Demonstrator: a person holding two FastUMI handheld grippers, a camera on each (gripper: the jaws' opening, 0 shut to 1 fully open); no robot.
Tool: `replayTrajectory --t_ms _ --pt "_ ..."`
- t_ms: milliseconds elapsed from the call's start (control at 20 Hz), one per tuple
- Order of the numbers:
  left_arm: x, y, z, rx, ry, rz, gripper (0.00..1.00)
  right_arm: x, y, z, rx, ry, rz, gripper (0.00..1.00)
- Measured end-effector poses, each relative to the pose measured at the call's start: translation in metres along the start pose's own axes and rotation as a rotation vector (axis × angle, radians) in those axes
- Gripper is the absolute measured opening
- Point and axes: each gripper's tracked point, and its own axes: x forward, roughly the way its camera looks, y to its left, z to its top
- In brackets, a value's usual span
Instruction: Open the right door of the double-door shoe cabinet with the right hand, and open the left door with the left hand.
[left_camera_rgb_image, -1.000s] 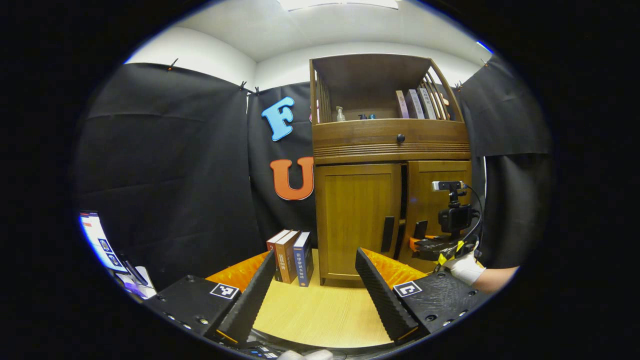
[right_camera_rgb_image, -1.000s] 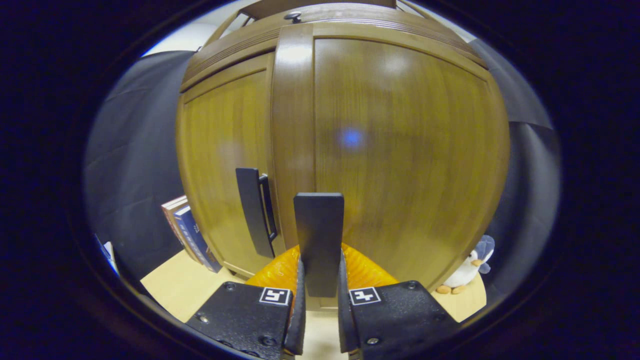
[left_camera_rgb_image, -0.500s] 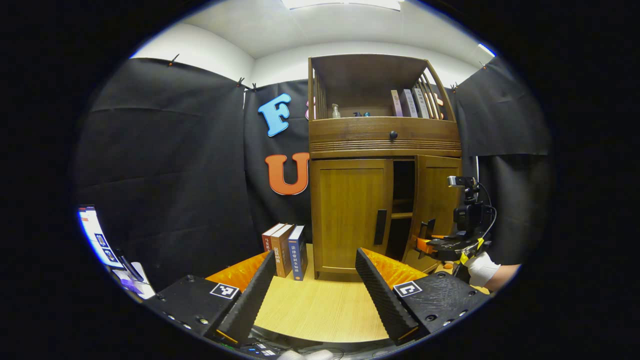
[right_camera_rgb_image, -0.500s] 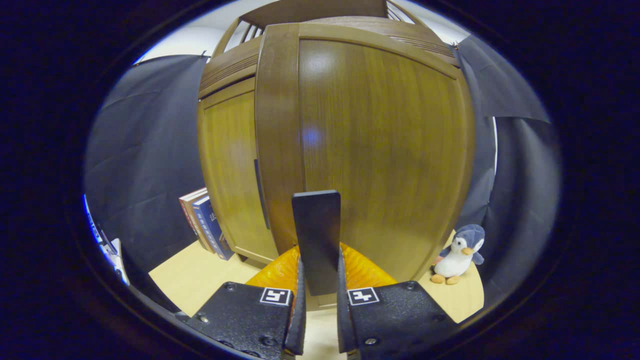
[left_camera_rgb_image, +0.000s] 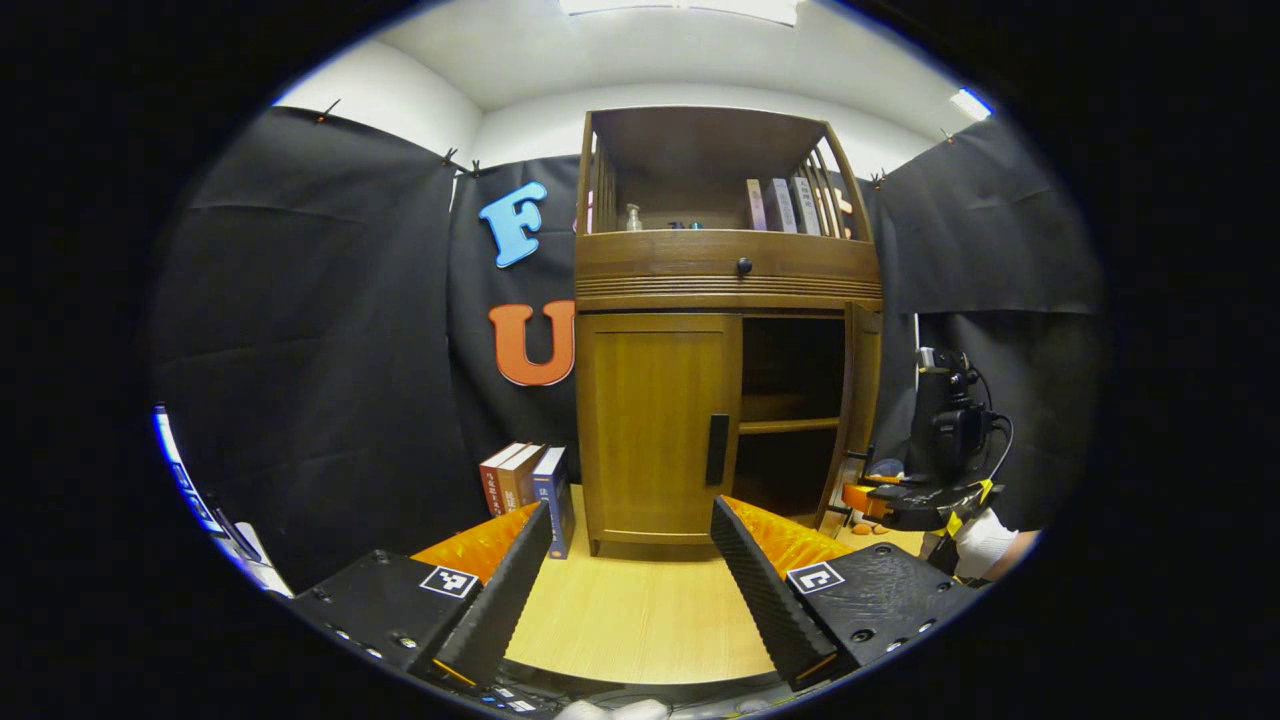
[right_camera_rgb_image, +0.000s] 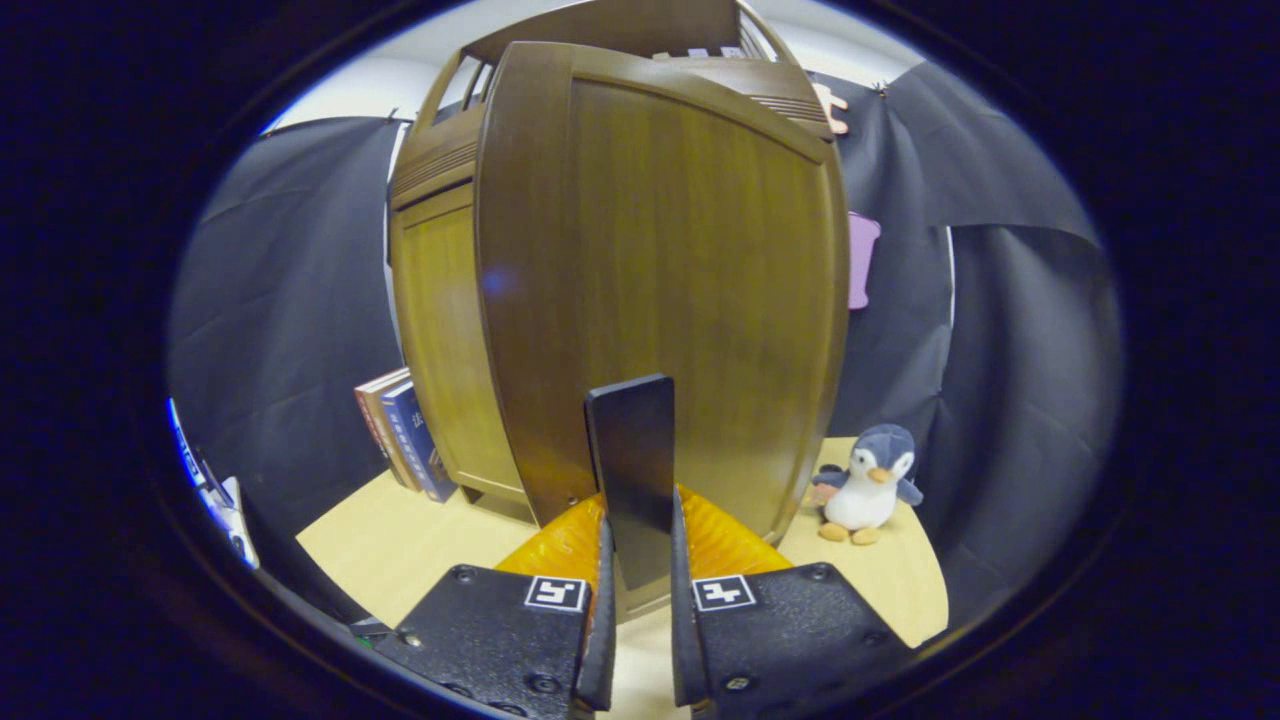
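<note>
Right tool (right_camera_rgb_image: 637, 560): while the right door (right_camera_rgb_image: 660, 280) is swung open at centre frame, its handle (right_camera_rgb_image: 632, 460) is clamped.
Left tool (left_camera_rgb_image: 632, 570): held apart, lower centre.
Left door (left_camera_rgb_image: 655, 420): shut.

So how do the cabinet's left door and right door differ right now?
The right door is swung wide open, baring dark shelves; the left door sits shut. The right gripper is clamped on the right door's handle; the left door's handle is untouched, with the left gripper open and well short of it. Both are matching brown wood panels.
</note>
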Motion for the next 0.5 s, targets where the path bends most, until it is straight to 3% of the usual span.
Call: replayTrajectory --t_ms 150,200,250,300,500 --pt "0.004 -0.01 -0.002 -0.001 0.004 -0.044 1.0 -0.009 -0.012 -0.002 0.004 -0.008 -0.039 0.24" --pt "0.005 -0.014 -0.001 -0.001 0.005 -0.057 0.96 -0.011 -0.015 -0.002 0.009 -0.011 -0.051 0.23" --pt "0.006 -0.017 -0.001 0.0 0.004 -0.068 1.0 -0.014 -0.02 -0.002 0.015 -0.013 -0.065 0.22" --pt "0.007 -0.019 -0.001 0.003 0.004 -0.079 0.96 -0.016 -0.024 -0.003 0.02 -0.015 -0.077 0.22" --pt "0.009 -0.03 -0.004 0.015 0.009 -0.118 0.96 -0.026 -0.04 -0.005 0.052 -0.02 -0.122 0.16"
